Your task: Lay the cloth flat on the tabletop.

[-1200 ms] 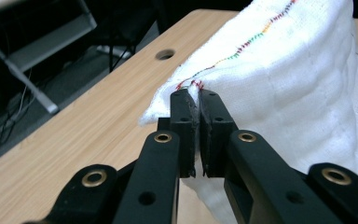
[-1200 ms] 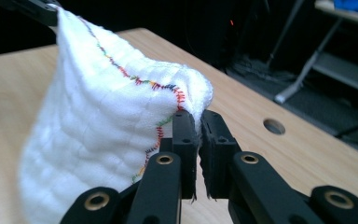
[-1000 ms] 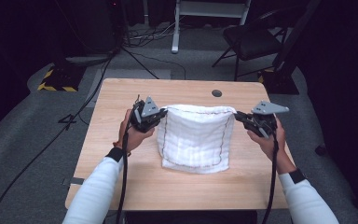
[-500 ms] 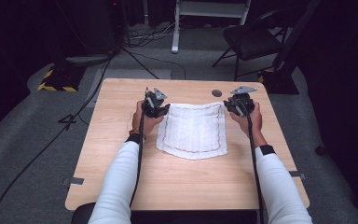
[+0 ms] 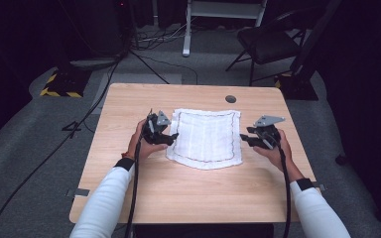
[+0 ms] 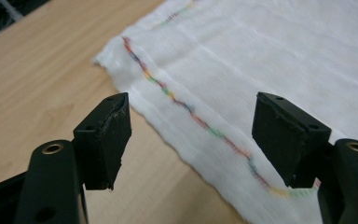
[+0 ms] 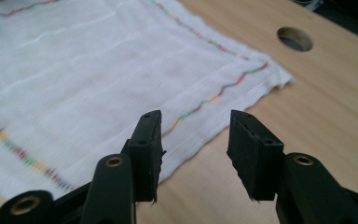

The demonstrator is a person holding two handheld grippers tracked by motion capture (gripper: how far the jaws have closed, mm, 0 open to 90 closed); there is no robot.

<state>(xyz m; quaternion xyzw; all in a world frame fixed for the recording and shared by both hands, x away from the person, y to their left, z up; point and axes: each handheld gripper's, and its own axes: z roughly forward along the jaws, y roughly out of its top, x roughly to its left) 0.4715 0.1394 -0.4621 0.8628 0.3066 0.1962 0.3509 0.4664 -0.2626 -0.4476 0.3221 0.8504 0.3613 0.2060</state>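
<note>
Both grippers' jaws, just opened, flank cloth (image 5: 206, 138) edges.

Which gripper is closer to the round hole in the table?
Right. The right gripper sits beside the cloth's right edge, below the hole; the left gripper is across the cloth, farther away.

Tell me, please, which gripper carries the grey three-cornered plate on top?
The right gripper, beside the cloth's right edge; the left gripper carries a smaller plate.
</note>
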